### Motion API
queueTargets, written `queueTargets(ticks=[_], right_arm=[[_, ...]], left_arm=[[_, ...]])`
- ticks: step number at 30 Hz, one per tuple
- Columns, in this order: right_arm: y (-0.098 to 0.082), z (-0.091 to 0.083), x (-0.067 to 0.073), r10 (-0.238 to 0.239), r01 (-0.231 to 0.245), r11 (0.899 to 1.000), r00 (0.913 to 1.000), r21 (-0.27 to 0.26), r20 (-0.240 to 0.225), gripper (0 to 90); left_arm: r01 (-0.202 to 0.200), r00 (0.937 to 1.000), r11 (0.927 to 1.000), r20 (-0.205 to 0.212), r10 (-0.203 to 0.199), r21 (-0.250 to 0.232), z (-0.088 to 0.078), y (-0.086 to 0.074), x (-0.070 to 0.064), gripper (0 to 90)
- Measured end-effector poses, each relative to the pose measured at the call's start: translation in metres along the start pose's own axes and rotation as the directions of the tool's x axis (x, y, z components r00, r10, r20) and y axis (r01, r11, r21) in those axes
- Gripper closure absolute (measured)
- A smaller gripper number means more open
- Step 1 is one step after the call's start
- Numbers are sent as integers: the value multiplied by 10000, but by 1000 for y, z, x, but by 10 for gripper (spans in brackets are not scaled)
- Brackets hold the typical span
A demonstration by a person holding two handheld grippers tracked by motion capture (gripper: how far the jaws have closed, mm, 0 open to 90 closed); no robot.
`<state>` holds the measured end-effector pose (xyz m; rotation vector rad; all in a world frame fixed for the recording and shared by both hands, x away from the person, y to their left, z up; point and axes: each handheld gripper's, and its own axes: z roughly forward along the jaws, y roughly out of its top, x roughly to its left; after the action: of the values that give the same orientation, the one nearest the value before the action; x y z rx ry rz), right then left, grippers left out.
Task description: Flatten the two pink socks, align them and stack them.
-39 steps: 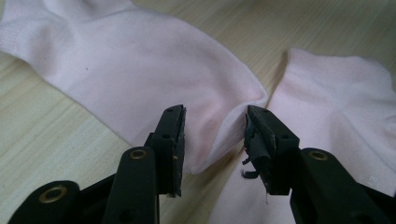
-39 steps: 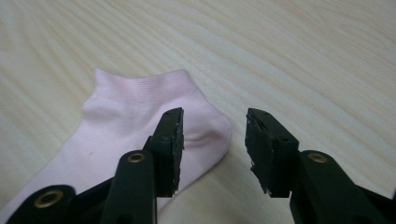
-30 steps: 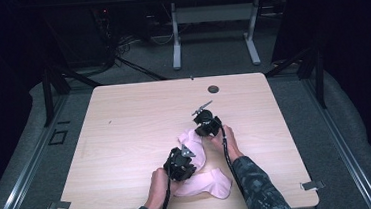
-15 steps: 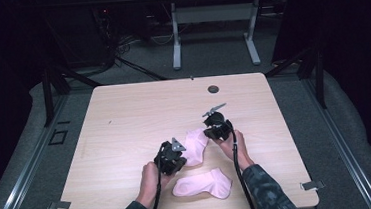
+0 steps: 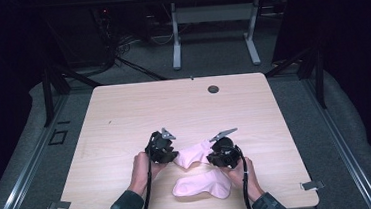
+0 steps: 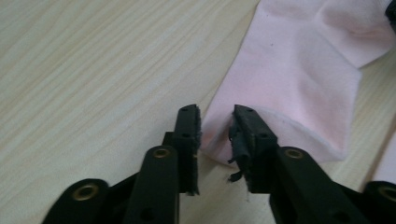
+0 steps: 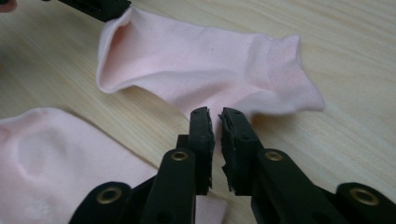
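High view: left gripper (image 5: pixel 163 147) and right gripper (image 5: pixel 222 151), fingers just parting off the far pink sock (image 5: pixel 192 154), releasing it; near sock (image 5: pixel 202 186) at six o'clock likely needs pairing next.

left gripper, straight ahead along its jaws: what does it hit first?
The pink sock stretched between the two grippers. The left gripper stands with its jaws a little apart at that sock's rounded end, which lies in the gap. Whether the pads touch the cloth is unclear.
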<state>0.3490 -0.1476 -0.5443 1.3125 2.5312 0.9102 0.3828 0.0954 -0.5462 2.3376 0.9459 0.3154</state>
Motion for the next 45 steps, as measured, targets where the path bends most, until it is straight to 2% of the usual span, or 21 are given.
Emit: queueTargets(ticks=[1, 3, 5, 8, 11, 13, 16, 18, 19, 23, 26, 29, 33, 34, 36, 39, 42, 45], right_arm=[[0, -2, -1, 8, -8, 9999, 10000, -157, -25, 759], [2, -11, -6, 103, -104, 9996, 9999, -273, -29, 702], [3, -18, -12, 45, -42, 9984, 10000, -562, 55, 635], [7, -27, -22, -11, 48, 9961, 9991, -882, 417, 576], [12, -31, -31, -94, 173, 9947, 9969, -1017, 785, 545], [16, -30, -36, -162, 248, 9950, 9960, -971, 880, 545], [21, -25, -41, -440, 538, 9960, 9901, -710, 1330, 550], [23, -20, -44, -427, 505, 9966, 9924, -654, 1156, 559], [24, -17, -45, -520, 585, 9970, 9913, -506, 1211, 561], [27, -5, -48, -490, 513, 9984, 9944, -224, 937, 571], [29, 5, -47, -650, 647, 9979, 9943, 57, 846, 573], [31, 11, -45, -793, 778, 9966, 9947, 255, 650, 578], [32, 22, -43, -903, 863, 9953, 9908, 436, 1011, 607], [31, 25, -42, -862, 816, 9956, 9904, 461, 1083, 607], [28, 29, -42, -1115, 1031, 9918, 9867, 751, 1182, 607], [22, 28, -40, -1130, 1052, 9921, 9860, 686, 1226, 612], [19, 23, -39, -1314, 1172, 9877, 9811, 1039, 1418, 610], [16, 18, -39, -1263, 1135, 9884, 9833, 1006, 1308, 582]], left_arm=[[144, 9997, 9999, -202, -145, -25, -5, -1, 0, 582], [408, 9986, 9988, -327, -417, -256, -13, -2, 0, 482], [664, 9974, 9974, -273, -671, -267, -21, -4, 1, 389], [1059, 9934, 9931, -385, -1079, -501, -32, -5, 3, 317], [1344, 9884, 9890, -623, -1382, -615, -40, -4, 5, 287], [1549, 9851, 9860, -660, -1590, -624, -43, -3, 7, 279], [1773, 9812, 9825, -676, -1810, -571, -45, -3, 7, 260], [1927, 9785, 9797, -638, -1961, -560, -43, -3, 6, 253], [1903, 9789, 9804, -665, -1934, -499, -42, -3, 6, 254], [1889, 9798, 9817, -620, -1899, -226, -33, 1, 1, 271], [1878, 9806, 9822, -585, -1873, 21, -24, 5, -5, 279], [1749, 9823, 9844, -712, -1730, 210, -19, 8, -11, 306], [1517, 9845, 9870, -974, -1460, 539, -9, 7, -15, 321], [1496, 9850, 9864, -968, -1427, 682, -6, 6, -15, 321], [1454, 9845, 9855, -1117, -1353, 875, -4, 2, -14, 326], [1506, 9823, 9829, -1282, -1367, 1059, -3, -6, -8, 327], [1680, 9795, 9810, -1285, -1551, 968, -7, -13, -2, 324], [1909, 9756, 9797, -1222, -1825, 607, -17, -16, 2, 320]])
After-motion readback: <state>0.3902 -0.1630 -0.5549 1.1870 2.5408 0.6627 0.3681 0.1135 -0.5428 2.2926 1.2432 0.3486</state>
